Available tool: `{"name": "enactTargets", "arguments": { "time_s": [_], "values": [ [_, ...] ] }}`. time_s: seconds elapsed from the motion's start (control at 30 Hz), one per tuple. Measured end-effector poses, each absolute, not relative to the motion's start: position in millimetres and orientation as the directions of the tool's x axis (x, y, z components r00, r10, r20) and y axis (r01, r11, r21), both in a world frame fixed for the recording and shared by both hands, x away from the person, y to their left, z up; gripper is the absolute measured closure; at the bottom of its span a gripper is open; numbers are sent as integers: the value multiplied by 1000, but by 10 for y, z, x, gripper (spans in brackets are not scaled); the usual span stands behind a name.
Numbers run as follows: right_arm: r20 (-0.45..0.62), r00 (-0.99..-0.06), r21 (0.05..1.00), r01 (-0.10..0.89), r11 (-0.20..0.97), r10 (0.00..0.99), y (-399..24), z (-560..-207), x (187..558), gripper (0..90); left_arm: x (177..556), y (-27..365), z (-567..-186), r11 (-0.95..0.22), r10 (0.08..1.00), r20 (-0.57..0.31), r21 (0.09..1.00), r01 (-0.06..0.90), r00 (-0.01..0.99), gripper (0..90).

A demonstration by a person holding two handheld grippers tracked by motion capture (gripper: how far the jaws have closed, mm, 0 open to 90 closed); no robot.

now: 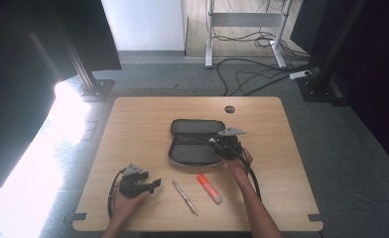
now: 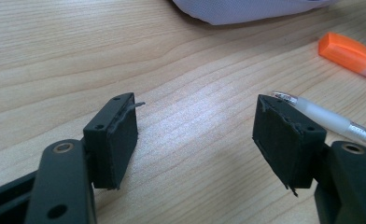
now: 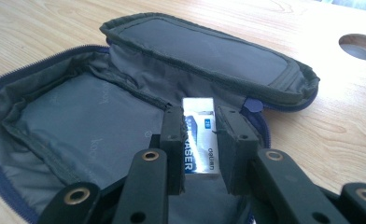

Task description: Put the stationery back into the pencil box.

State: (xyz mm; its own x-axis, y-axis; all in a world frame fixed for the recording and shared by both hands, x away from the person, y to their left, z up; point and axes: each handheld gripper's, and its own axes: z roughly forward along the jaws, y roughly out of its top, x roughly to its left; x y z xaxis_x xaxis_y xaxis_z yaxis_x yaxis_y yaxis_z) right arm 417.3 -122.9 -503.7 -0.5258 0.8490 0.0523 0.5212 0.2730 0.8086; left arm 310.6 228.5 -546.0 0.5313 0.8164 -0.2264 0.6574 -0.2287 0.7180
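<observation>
Left tool (image 1: 155, 185) is held low over the worktop (image 1: 133, 129), jaws spread wide, nothing between them. Just beyond its right jaw a clear pen (image 2: 330, 120) is seen lying flat; further out, an orange-capped marker (image 2: 347, 50). Right tool (image 3: 200, 140) is closed narrow on a white eraser (image 3: 200, 135), gripped on both sides. Eraser is held over the unzipped grey pencil case (image 3: 78, 116), whose open lid lies ahead of the jaws. Cable hole (image 3: 361, 45) sits beyond, to the right.

Between the right gripper's (image 3: 200, 140) jaws the eraser's (image 3: 200, 133) label is partly covered, and beside the left gripper (image 2: 195, 135) the pen (image 2: 330, 119) and orange highlighter (image 2: 347, 49) run off the frame's edge.
</observation>
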Motion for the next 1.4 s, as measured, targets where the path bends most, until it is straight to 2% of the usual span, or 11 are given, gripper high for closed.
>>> {"name": "enactTargets", "arguments": {
  "time_s": [0.33,0.5,0.87,1.4],
  "values": [
    [49,-523,792,539,286,851,-1223,-5101,4202,709,3106,2284,-5460,-230,817,-224,718,657,532,311],
    [53,-526,774,559,298,849,-1225,-5127,4208,564,3104,2282,-5458,-233,816,-223,717,657,534,311],
    [104,-514,816,533,222,851,-1386,-5045,4087,471,3103,2278,-5457,-233,817,-223,716,658,532,310],
    [110,-539,851,485,201,835,-1412,-4981,3849,456,3105,2279,-5459,-231,816,-225,718,657,533,310]
  ]
}}
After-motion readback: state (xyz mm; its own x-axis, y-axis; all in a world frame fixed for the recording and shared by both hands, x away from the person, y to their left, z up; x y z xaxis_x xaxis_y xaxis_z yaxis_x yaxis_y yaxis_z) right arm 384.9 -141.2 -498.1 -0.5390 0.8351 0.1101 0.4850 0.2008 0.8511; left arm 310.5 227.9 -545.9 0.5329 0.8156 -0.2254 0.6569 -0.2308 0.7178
